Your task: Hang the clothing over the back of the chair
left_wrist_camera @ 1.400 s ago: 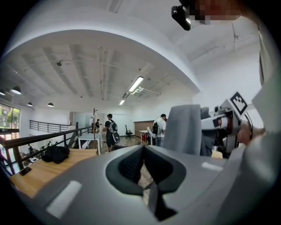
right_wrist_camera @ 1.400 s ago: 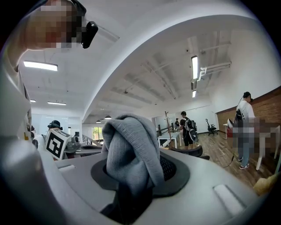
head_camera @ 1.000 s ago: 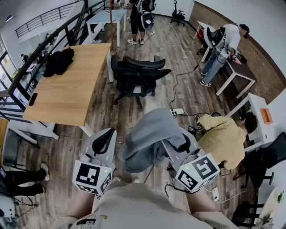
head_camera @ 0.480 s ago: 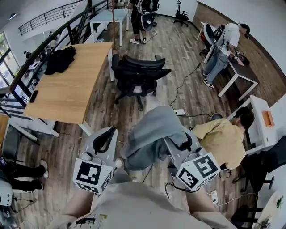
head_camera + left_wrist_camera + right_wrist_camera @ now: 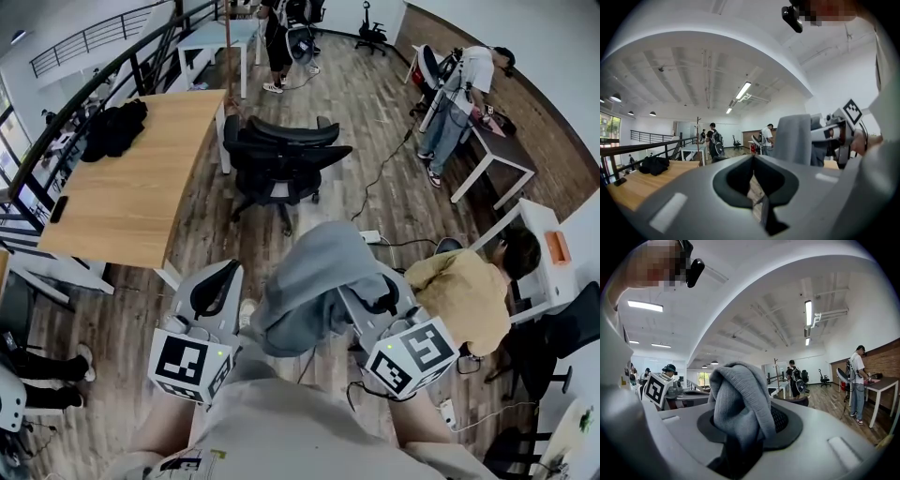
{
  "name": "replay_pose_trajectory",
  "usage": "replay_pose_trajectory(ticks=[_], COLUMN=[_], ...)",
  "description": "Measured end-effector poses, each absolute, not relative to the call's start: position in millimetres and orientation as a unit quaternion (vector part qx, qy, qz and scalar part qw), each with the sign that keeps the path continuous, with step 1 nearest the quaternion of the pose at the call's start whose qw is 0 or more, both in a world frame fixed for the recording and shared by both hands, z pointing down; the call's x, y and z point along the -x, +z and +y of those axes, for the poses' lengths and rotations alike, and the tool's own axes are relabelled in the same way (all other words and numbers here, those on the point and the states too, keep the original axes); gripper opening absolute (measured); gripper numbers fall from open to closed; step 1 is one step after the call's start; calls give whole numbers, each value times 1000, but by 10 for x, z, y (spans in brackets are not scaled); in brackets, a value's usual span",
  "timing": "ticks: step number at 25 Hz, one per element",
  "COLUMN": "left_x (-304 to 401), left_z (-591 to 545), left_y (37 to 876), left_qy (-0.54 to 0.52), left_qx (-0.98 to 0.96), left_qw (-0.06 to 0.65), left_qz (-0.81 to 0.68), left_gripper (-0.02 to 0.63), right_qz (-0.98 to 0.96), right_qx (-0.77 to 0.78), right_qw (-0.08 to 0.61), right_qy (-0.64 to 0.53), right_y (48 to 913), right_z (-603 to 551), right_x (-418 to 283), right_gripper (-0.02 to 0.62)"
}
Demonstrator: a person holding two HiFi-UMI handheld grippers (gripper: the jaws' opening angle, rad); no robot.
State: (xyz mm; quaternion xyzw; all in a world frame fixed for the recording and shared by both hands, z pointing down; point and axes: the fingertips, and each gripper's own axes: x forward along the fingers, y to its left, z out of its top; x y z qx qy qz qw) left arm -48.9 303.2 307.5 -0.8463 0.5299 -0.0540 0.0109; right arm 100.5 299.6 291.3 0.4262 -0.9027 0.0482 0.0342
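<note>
A black office chair (image 5: 281,155) stands on the wood floor ahead of me, its back towards the wooden table. My right gripper (image 5: 367,298) is shut on a bunched grey garment (image 5: 314,277), which drapes over its jaws and hangs to the left. In the right gripper view the garment (image 5: 740,399) fills the right gripper (image 5: 746,427) between the jaws. My left gripper (image 5: 227,274) is level beside it, shut and holding nothing. In the left gripper view the left gripper (image 5: 753,163) has its jaws together, with the garment (image 5: 793,138) off to the right.
A wooden table (image 5: 141,187) with a black garment (image 5: 112,127) stands left of the chair, along a railing (image 5: 84,108). A cable and power strip (image 5: 372,234) lie on the floor. A person in yellow (image 5: 464,291) sits close on the right. Other people stand at desks farther back.
Both grippers have edged a little forward and down together, the grey garment still in the right one. The jaws have not changed.
</note>
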Motion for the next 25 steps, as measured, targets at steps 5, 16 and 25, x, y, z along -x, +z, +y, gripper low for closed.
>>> replay_pose_trajectory(ticks=[5,16,25], left_x=[567,760,838], left_z=[2749,2108,1452], left_y=[3177,3376,3471], left_qy=[-51,-72,-64], left_qx=[849,849,859], left_qw=[8,-5,-13], left_qz=[526,524,507], left_gripper=[2,2,2], right_qz=[-903,-903,-900], right_qx=[-424,-421,-426], right_qw=[45,63,71], right_qy=[44,60,67], right_y=[3015,3233,3347], right_z=[2724,2093,1443], right_x=[-894,-664,-518], right_gripper=[143,143,143])
